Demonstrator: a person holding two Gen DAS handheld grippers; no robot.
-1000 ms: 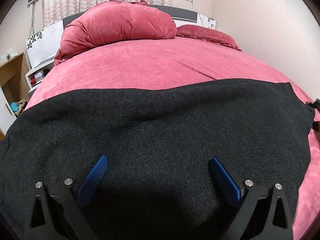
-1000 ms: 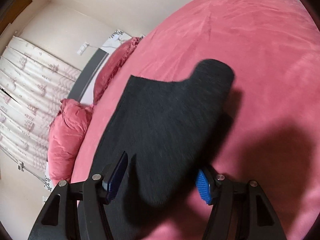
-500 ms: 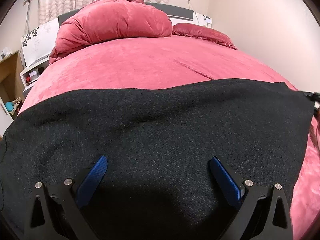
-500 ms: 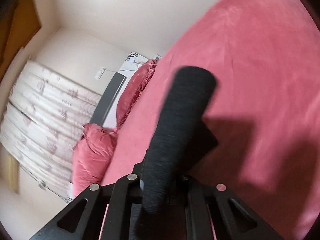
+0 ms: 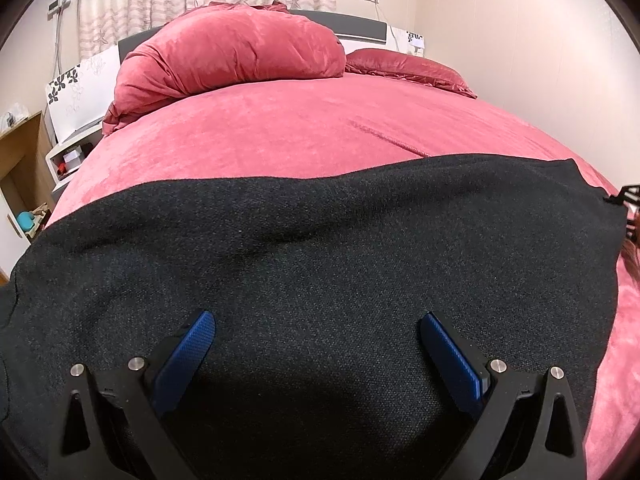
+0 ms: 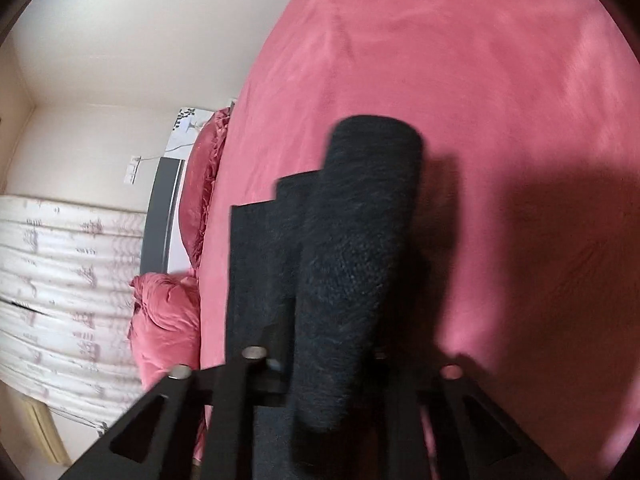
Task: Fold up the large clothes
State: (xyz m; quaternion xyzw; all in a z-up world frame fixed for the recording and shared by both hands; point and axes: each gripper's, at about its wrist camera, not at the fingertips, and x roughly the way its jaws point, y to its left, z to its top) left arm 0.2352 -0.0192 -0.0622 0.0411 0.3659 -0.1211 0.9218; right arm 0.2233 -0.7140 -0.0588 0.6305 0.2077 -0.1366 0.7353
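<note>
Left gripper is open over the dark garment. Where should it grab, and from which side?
Probably the far hem of the dark garment, approached from the pillow side, low along the bedspread. That edge lies flat and exposed; the left gripper hovers above mid-panel with no edge to pinch.

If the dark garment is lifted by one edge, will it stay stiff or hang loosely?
The dark garment probably hangs loosely: it drapes over the bed with soft ripples. The right gripper pinches a part that bunches into a roll. Its thick knit looks rather heavy, unlikely to slip.
</note>
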